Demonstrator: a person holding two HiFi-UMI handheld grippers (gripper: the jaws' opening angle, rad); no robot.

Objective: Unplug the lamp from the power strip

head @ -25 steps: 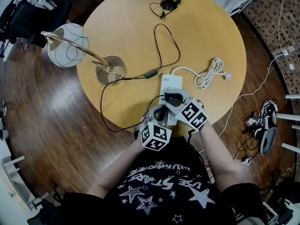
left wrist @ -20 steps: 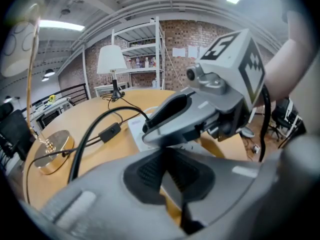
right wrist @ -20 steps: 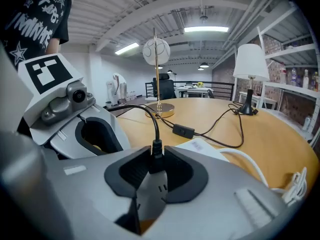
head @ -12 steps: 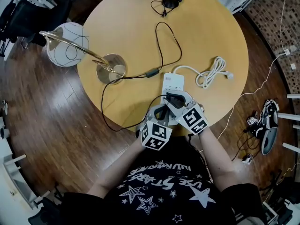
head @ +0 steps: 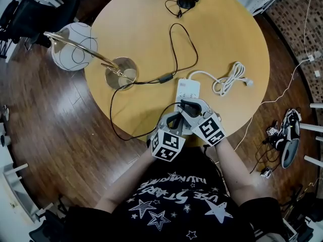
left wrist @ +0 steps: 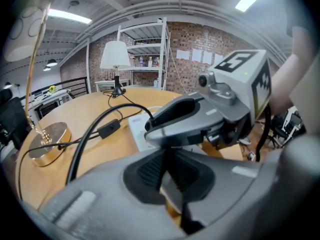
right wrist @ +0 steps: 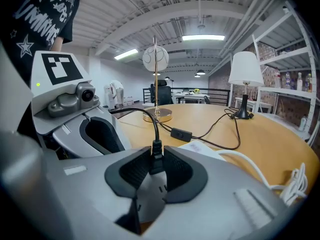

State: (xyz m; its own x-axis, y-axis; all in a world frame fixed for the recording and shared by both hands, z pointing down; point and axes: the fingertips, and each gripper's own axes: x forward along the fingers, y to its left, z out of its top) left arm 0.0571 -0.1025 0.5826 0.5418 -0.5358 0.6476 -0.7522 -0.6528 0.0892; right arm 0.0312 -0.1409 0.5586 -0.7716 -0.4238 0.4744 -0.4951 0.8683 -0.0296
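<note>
The right claw (right wrist: 156,156) has just been closing and now pinches the black lamp plug (right wrist: 156,145), seated in the power strip (head: 187,87) beneath it, ready for pulling, while the left claw (left wrist: 167,155) sits closed alongside.

We are wearing a black shirt (head: 171,205) with white stars; our grey left tool (left wrist: 167,170) and right tool (right wrist: 156,170) are carrying black-and-white marker cubes (head: 167,145).

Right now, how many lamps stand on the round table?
2. The gold lamp with a globe shade stands at the left edge of the table; the black-based lamp stands at the far edge. None seems hidden.
</note>
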